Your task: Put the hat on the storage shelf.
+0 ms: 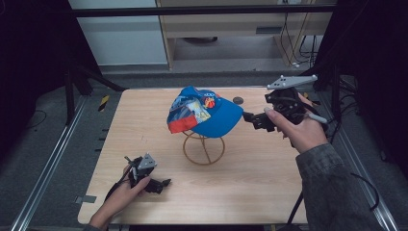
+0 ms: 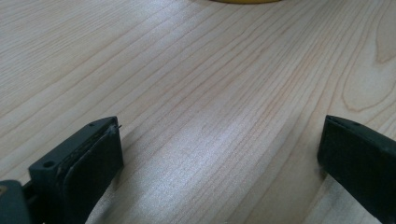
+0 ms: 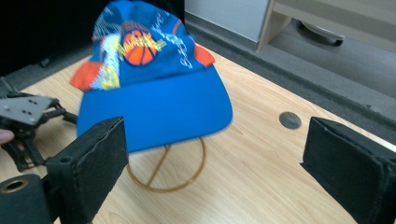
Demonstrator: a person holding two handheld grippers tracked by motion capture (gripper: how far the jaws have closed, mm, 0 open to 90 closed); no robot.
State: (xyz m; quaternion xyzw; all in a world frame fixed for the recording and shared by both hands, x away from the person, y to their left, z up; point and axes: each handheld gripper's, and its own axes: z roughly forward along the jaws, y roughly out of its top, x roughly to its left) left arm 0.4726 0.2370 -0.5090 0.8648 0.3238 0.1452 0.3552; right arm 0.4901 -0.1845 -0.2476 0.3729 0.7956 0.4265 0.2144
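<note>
A blue cap (image 1: pixel 207 113) with a basketball print and orange patches rests on a yellow wire stand (image 1: pixel 204 149) at the table's middle. Its brim (image 3: pixel 156 112) faces my right gripper (image 1: pixel 251 118), which hangs open just right of the cap, nothing between its jaws. In the right gripper view the stand's ring base (image 3: pixel 166 170) lies under the brim. My left gripper (image 1: pixel 163 184) rests low near the table's front left, open over bare wood (image 2: pixel 210 130), well apart from the stand.
The light wooden table (image 1: pixel 144 125) has a small round grommet (image 1: pixel 237 100) behind the cap, seen too in the right gripper view (image 3: pixel 290 120). Metal rails run along both sides. A cabinet and cables stand beyond the far edge.
</note>
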